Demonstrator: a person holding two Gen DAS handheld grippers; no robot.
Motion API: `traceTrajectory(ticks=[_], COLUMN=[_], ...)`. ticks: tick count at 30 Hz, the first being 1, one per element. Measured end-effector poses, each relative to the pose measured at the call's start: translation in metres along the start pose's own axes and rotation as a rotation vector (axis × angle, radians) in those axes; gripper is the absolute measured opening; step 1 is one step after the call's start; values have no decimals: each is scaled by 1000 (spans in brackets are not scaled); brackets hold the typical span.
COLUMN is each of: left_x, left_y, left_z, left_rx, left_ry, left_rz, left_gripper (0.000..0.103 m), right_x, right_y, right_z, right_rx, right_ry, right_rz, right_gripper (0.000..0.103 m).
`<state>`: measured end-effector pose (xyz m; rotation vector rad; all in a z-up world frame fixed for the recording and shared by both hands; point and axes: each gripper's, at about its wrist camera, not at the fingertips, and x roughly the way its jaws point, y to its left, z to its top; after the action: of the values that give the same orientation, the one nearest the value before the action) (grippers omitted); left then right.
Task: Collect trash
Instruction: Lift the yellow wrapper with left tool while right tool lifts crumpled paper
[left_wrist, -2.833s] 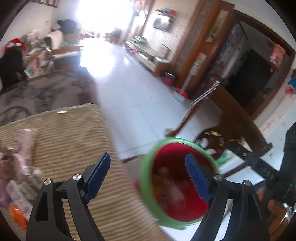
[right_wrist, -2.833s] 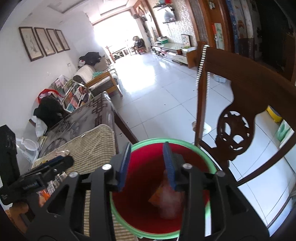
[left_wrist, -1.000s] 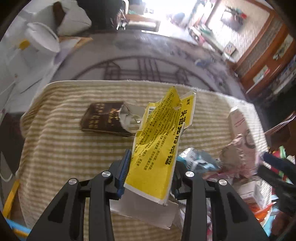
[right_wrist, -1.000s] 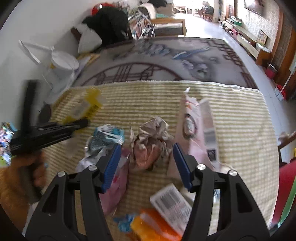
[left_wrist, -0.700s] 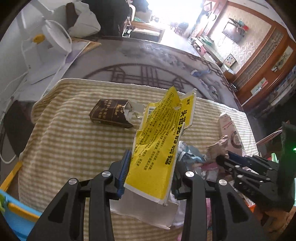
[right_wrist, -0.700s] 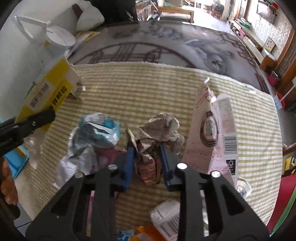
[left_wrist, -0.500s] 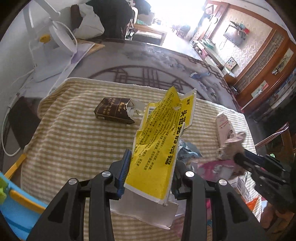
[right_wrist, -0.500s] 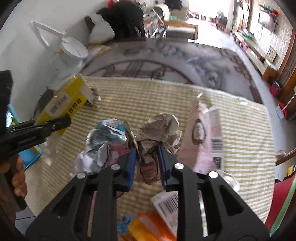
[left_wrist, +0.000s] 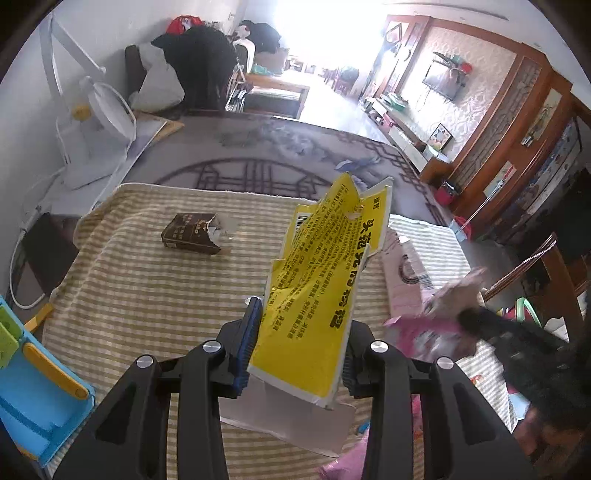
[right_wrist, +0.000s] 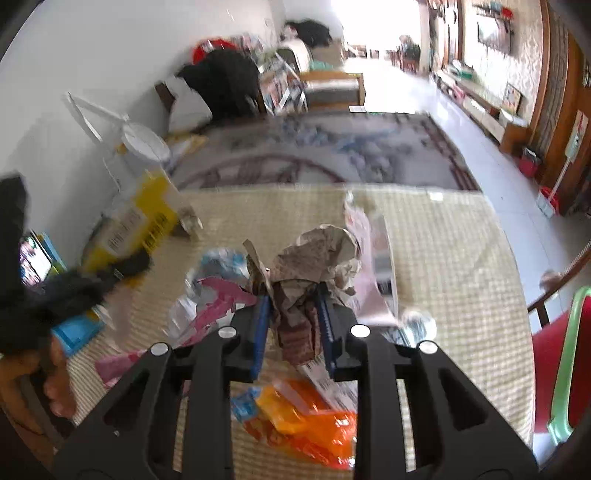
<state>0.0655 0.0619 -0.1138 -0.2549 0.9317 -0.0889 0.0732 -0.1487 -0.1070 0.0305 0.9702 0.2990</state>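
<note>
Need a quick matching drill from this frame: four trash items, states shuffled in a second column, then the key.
Items:
1. yellow carton
2. crumpled brown paper
3. dark box
4. orange wrapper

States:
A. lying alone on the striped cloth, torn open
B. clamped in the left hand-held gripper
C. on the cloth just below the right hand-held gripper
D. clamped in the right hand-held gripper

Pairs: 1-B, 2-D, 3-A, 4-C

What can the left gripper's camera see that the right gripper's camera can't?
Only the left wrist view shows the dark brown box lying on the striped cloth. Only the right wrist view shows the orange wrapper and the red bin. Both show the yellow carton in the left gripper and the crumpled paper in the right gripper.
</note>
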Motion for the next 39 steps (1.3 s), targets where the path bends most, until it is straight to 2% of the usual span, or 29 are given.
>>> traceTrajectory(ticks=[3, 7, 9, 10, 11, 14, 20, 25, 33, 37, 39], left_x=[-5, -8, -12, -12, -15, -21, -30, -28, -24, -21, -21], left_y=[-1, 0, 0, 1, 1, 1, -1, -9, -39, -61, -74], left_z=[-7, -15, -19, -19, -20, -23, -26, -28, -28, -33, -37], left_rx=[0, -10, -9, -9, -9, -12, -12, -13, 11, 17, 7], left_ry=[1, 9, 8, 7, 5, -3, -29, -22, -26, -24, -29], left_rz=[6, 11, 15, 16, 18, 21, 20, 10, 0, 15, 27], left_gripper=[35, 35, 35, 35, 35, 35, 36, 35, 35, 35, 35], right_x=[11, 11, 12, 14, 15, 10, -24, -54, -74, -81, -82], right_y=[-9, -14, -14, -12, -10, -8, -4, -4, -31, -53, -63], right_z=[-13, -19, -20, -22, -23, -23, -15, -12, -15, -22, -23], right_rx=[34, 57, 52, 37, 21, 25, 26, 9, 35, 44, 19], right_ry=[47, 42, 50, 52, 53, 30, -77, -170, -179, -167, -145], right_rz=[4, 1, -5, -16, -26, -9, 34, 16, 6, 46, 97], right_gripper=[25, 44, 45, 37, 23, 20, 20, 20, 21, 21, 21])
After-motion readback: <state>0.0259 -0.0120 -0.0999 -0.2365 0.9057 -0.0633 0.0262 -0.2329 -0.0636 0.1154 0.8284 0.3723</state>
